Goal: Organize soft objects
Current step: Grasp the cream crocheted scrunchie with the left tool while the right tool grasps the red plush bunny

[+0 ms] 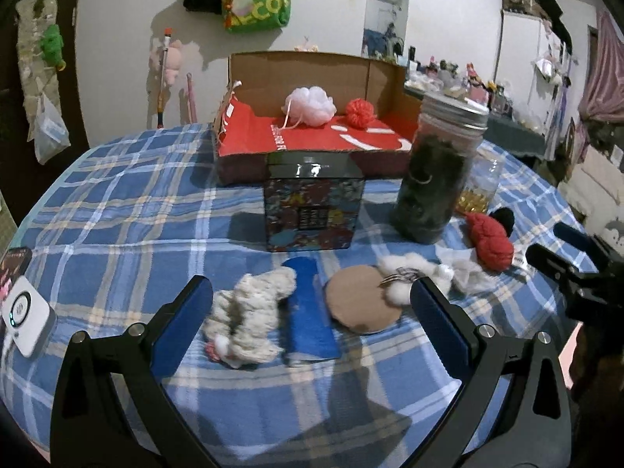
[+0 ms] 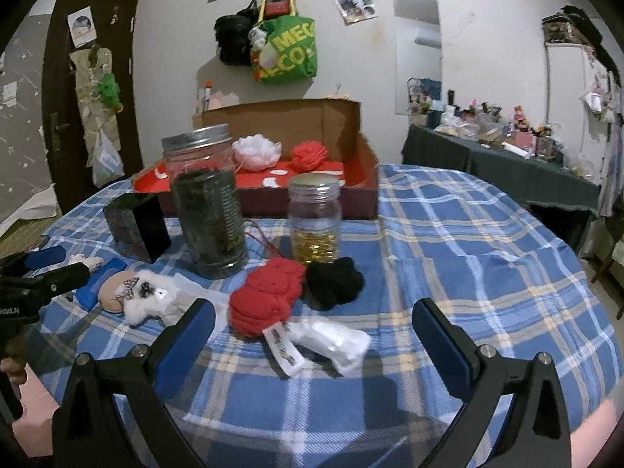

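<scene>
A cardboard box (image 1: 374, 74) with a red lining stands at the back of the table and holds a pink bath pouf (image 1: 310, 105) and a red yarn ball (image 1: 360, 112). My left gripper (image 1: 312, 304) is open above a grey-white knitted bundle (image 1: 249, 318), a blue sponge (image 1: 310, 312) and a tan round pad (image 1: 360, 302). A white fluffy toy (image 1: 413, 277) lies beside the pad. My right gripper (image 2: 312, 323) is open over a white packet (image 2: 331, 341), near a red yarn skein (image 2: 267, 294) and a black yarn piece (image 2: 335, 280).
A dark patterned tin (image 1: 314, 206), a tall jar of dark leaves (image 1: 436, 167) and a smaller jar with yellow contents (image 2: 314, 218) stand mid-table on the blue plaid cloth (image 2: 468, 257). A white device (image 1: 25, 321) lies at the left edge.
</scene>
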A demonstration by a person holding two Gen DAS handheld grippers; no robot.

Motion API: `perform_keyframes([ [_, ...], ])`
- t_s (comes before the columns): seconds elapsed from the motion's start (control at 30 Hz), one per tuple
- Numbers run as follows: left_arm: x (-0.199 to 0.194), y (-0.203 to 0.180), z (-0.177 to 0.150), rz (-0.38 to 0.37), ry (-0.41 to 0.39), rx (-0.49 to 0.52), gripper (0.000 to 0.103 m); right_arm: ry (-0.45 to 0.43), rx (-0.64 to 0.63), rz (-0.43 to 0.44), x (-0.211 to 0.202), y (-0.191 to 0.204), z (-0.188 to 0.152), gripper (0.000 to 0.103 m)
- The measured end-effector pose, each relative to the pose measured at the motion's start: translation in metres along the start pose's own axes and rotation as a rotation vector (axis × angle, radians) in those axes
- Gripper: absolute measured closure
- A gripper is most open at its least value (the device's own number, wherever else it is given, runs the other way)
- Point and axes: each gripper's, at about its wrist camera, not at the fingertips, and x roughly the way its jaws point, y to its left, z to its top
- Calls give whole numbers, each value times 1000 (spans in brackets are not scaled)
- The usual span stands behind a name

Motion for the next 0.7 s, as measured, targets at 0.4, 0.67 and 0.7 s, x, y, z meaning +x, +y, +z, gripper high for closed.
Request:
perform_keyframes([
  [0.4,21,34,5,20,86,30,1,95,-11,76,35,23,15,19],
  [0.67,28,54,-3,-31,134,-4,12,156,-17,56,52,31,15,28],
  [0.7,29,55,-4,-53,140,-9,14,163,-19,53,53,31,16,31],
])
